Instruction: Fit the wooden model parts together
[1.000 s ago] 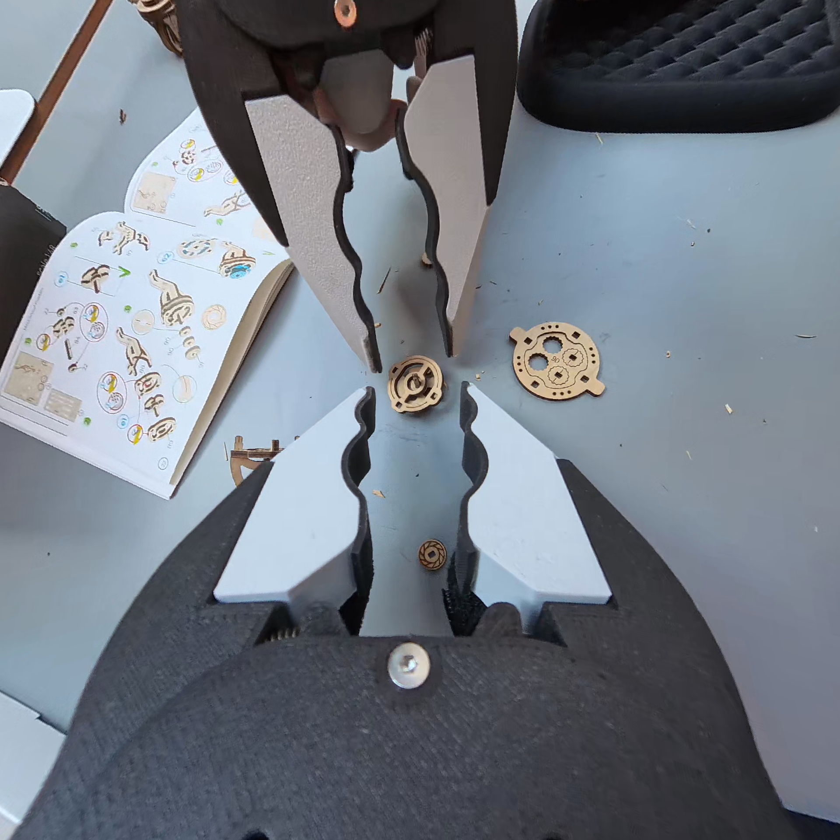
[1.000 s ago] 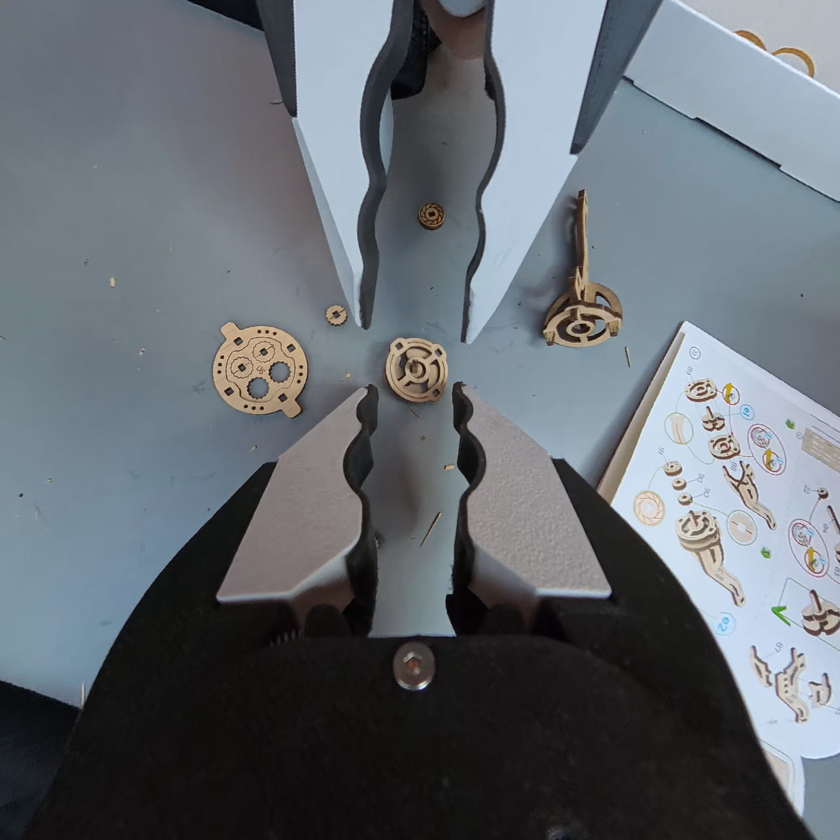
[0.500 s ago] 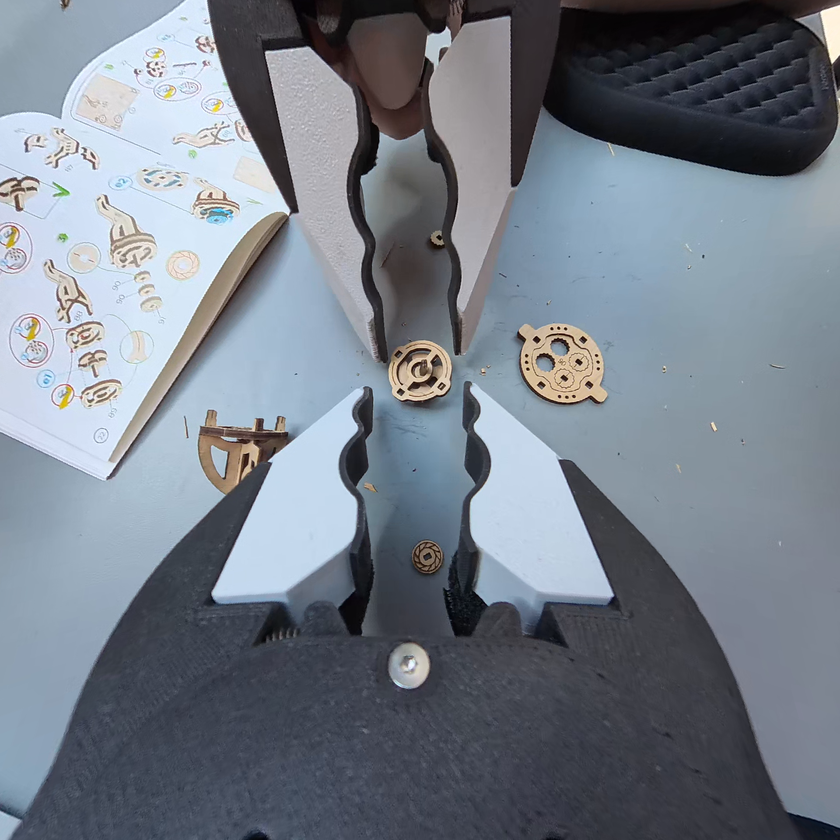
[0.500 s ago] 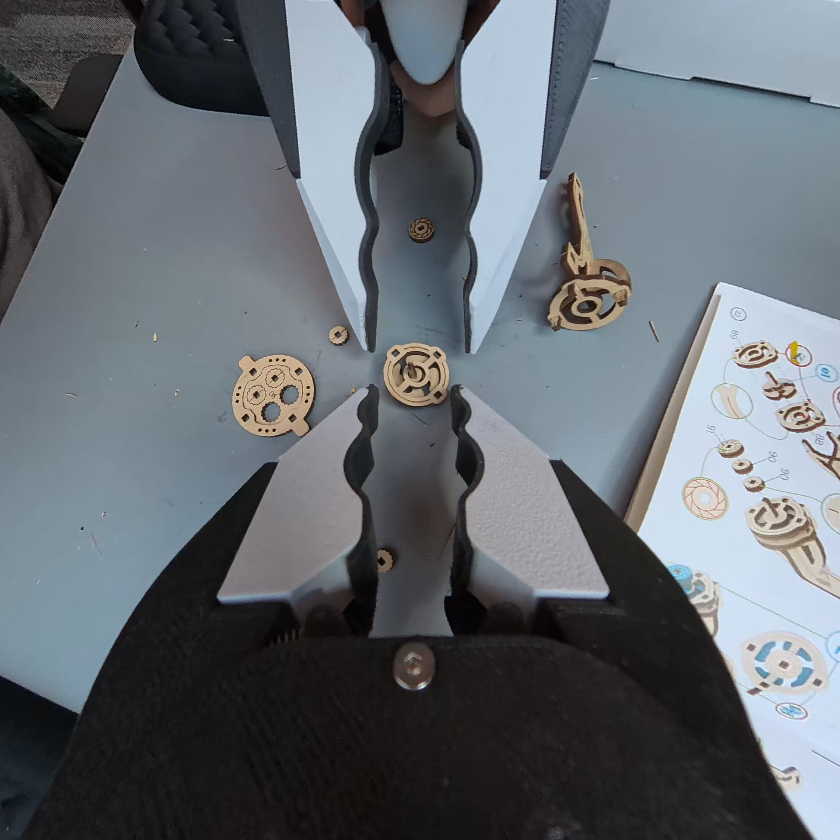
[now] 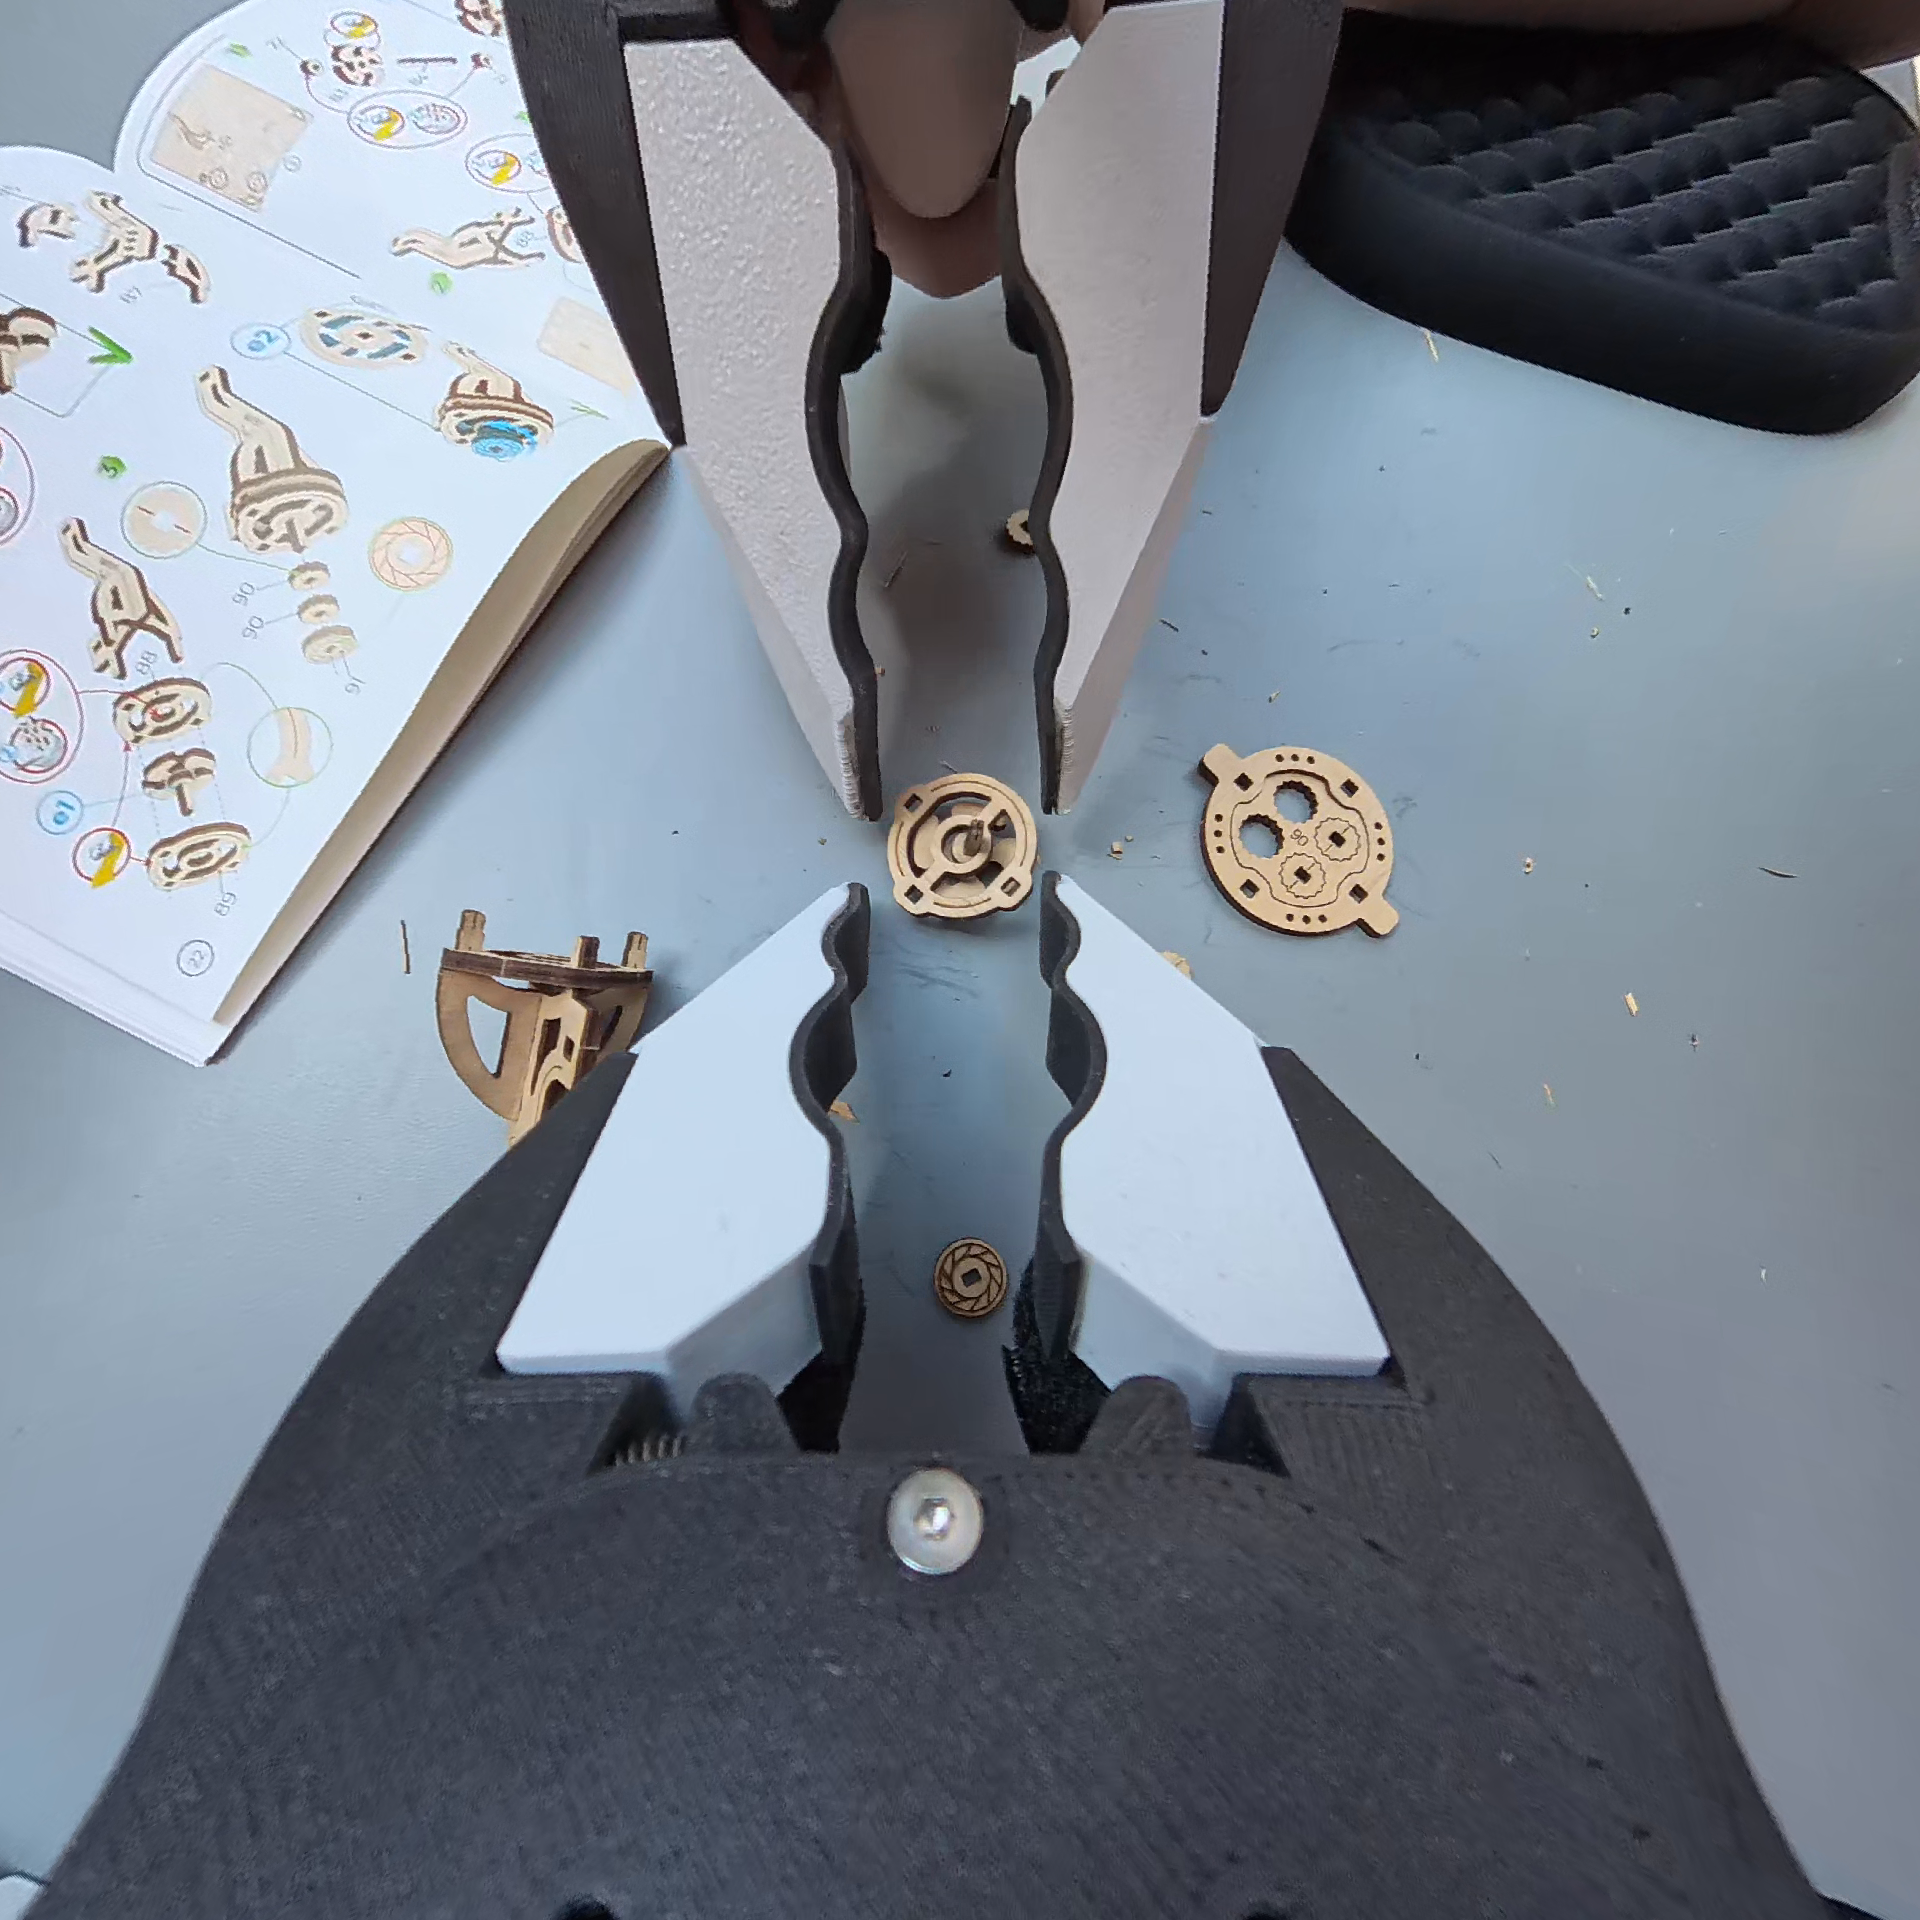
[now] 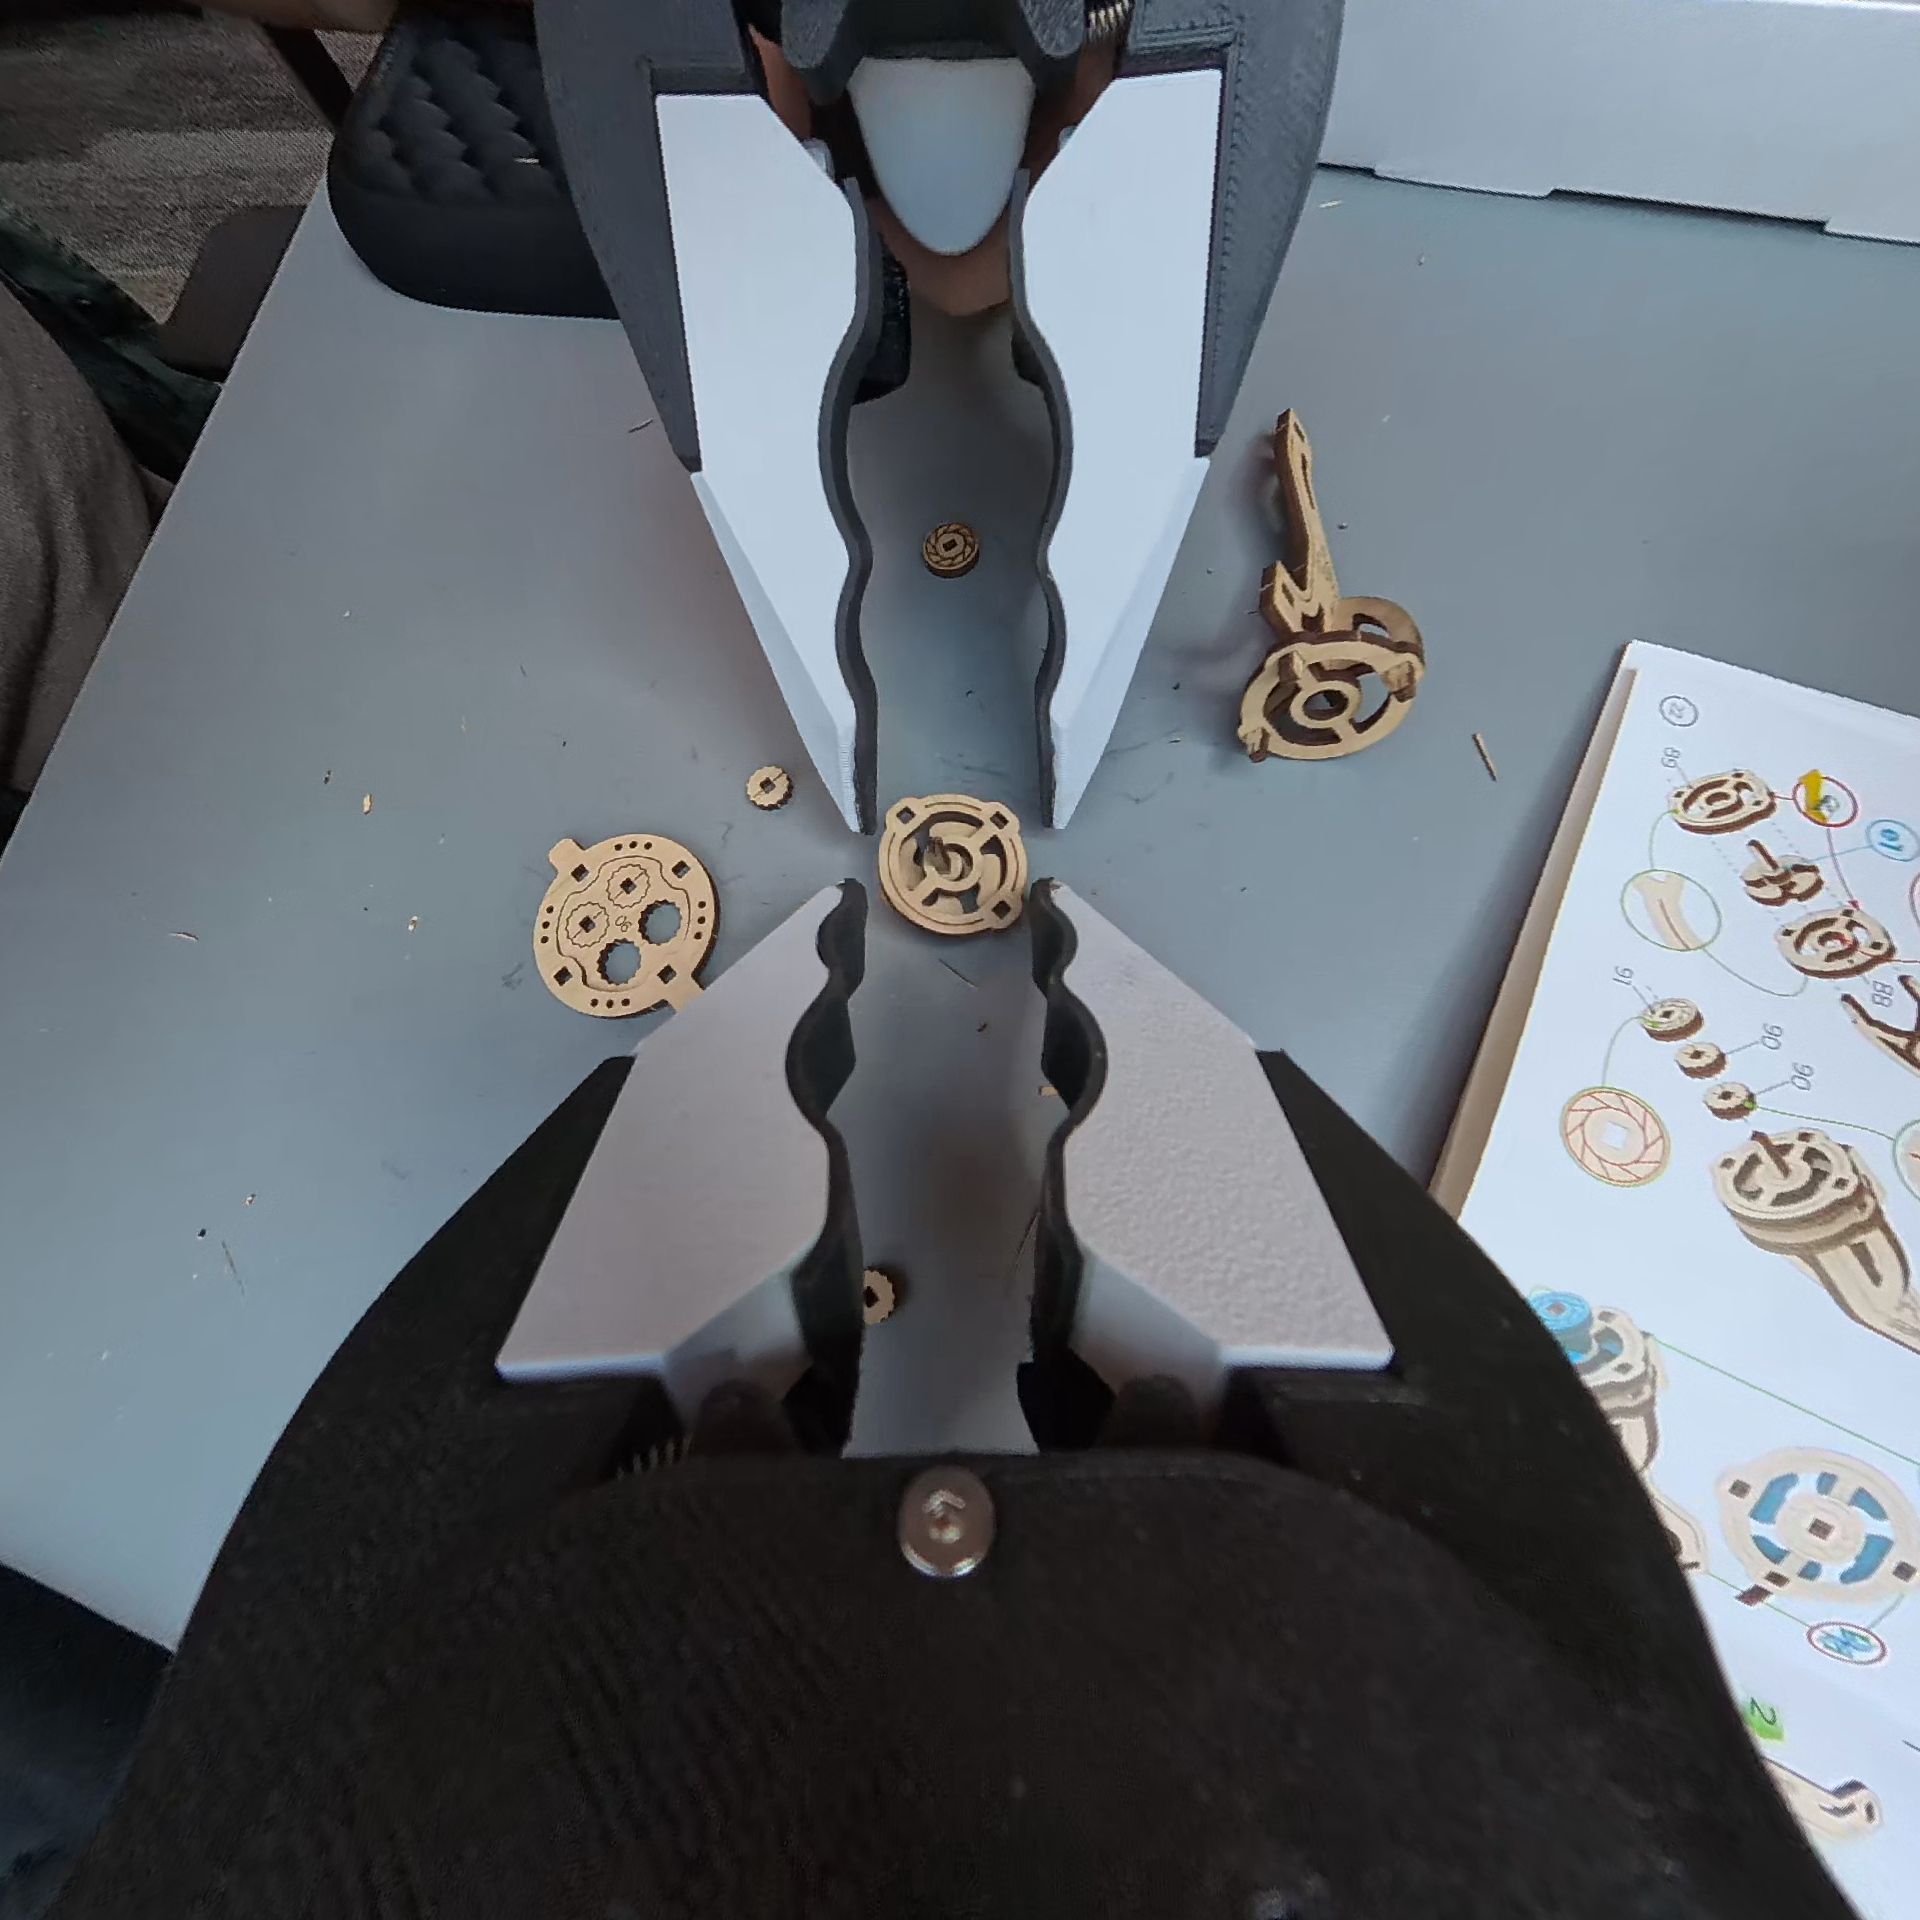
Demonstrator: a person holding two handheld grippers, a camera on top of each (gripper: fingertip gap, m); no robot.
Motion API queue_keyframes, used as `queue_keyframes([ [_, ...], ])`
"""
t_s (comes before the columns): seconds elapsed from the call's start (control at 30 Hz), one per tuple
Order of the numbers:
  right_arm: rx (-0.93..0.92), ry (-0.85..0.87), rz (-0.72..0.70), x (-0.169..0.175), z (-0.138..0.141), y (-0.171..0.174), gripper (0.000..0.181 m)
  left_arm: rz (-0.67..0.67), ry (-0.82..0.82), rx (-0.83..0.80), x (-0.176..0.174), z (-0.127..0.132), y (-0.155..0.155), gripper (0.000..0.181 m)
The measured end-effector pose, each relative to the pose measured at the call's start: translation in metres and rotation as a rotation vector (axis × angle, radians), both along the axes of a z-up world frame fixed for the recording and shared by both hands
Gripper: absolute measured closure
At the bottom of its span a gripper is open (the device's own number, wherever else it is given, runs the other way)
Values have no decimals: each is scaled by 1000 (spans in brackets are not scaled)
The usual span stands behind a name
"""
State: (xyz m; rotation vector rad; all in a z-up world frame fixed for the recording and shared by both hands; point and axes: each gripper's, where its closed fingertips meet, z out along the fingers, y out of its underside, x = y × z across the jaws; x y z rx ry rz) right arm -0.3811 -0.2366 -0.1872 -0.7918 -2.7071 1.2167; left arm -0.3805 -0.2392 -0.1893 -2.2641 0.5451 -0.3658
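Note:
A round wooden wheel part [image 5: 964,847] with a small centre pin lies flat on the grey table [image 5: 1558,1039]. My left gripper [image 5: 954,891] is open and empty, its tips just short of the wheel on the near side. My right gripper [image 5: 958,802] faces it from the far side, open and empty, tips at the wheel's edge. In the right wrist view the wheel [image 6: 951,864] lies between my right gripper [image 6: 948,894] and the left gripper [image 6: 958,823]. A flat disc plate with gear-shaped holes [image 5: 1299,842] [image 6: 623,925] lies beside them.
A small ring [image 5: 970,1278] [image 6: 951,548] lies between the left fingers. Small gears [image 6: 881,1294] [image 6: 769,787] lie nearby. A leg-like sub-assembly [image 5: 530,997] [image 6: 1320,665], an open instruction booklet [image 5: 260,520] [image 6: 1766,1039], a black foam pad [image 5: 1610,208] and a white box [image 6: 1610,104] surround the spot. Less than 4 cm separates the two grippers' tips.
Both grippers have swung to face each other more squarely and drawn a little closer around the wheel. Their jaws stay open. The wooden parts have not moved on the table.

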Motion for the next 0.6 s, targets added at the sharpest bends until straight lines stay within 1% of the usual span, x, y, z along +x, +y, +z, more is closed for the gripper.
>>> queue_keyframes([
  [0.17, -21, -30, -25, -2, -1, 3, 151, -4, -12, -8, 1, -1, -1, 154],
  [0.23, -28, -45, -18, 0, -2, 2, 156, -5, -6, -3, 0, -1, -1, 156],
  [0.37, -17, -29, -13, -1, -2, 2, 156, -10, 5, 1, 0, -2, -1, 156],
  [0.6, 36, 41, 37, 3, -2, -1, 157, -50, 92, 37, 3, -3, -3, 156],
])
